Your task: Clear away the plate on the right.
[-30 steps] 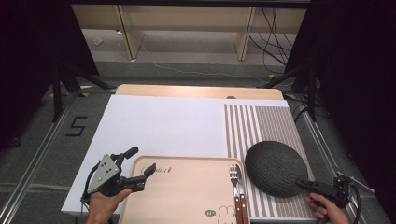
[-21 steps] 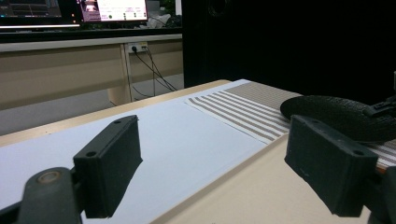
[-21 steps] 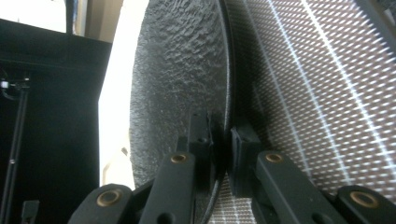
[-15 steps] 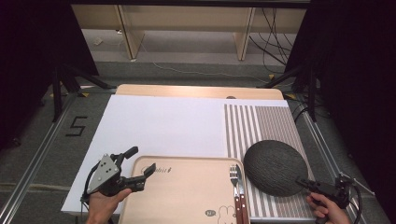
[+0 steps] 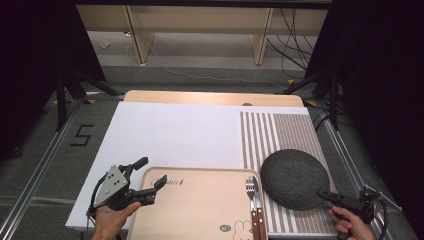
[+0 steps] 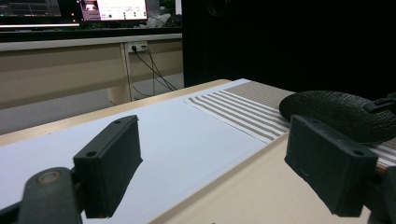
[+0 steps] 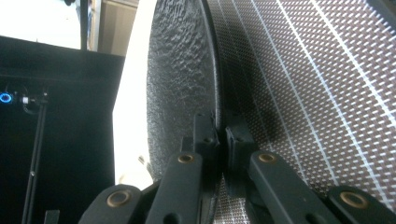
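At the near edge of the desk (image 5: pixel 210 97), the right gripper (image 5: pixel 327 196) pinches the rim of a dark textured plate (image 5: pixel 292 177), its jaws having just been closing onto the edge. The plate rests on a striped placemat (image 5: pixel 285 130), beside a fork and knife (image 5: pixel 254 200) on the wooden tray (image 5: pixel 200 205). The left gripper (image 5: pixel 150 180) hovers wide open and empty over the tray's corner. A clean lift likely calls for a firm, level grip so the plate doesn't tip. Beyond lies white paper (image 5: pixel 175 135).
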